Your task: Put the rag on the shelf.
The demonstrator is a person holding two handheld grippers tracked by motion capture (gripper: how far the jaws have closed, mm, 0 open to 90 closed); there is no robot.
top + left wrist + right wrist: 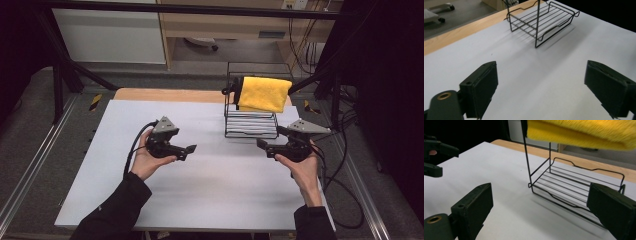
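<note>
A yellow towel point(263, 93) hangs folded over the top of a black wire rack point(250, 127) at the back right of the white table point(210, 190). My left gripper point(189, 151) hovers over the table's middle left, pointing right, with its jaws wide apart and nothing between them point(541, 87). The rack point(541, 20) lies ahead of it. My right gripper point(263, 147) sits just in front of the rack, pointing left, open and empty point(539, 210). In the right gripper view the rack point(574, 187) and towel point(579, 132) are close ahead, and the left gripper point(436, 157) is at far left.
A wooden table edge point(165, 95) runs along the back. Black frame bars point(65, 65) stand at both sides. Cables point(345, 200) trail off the right edge. White surface lies between the two grippers.
</note>
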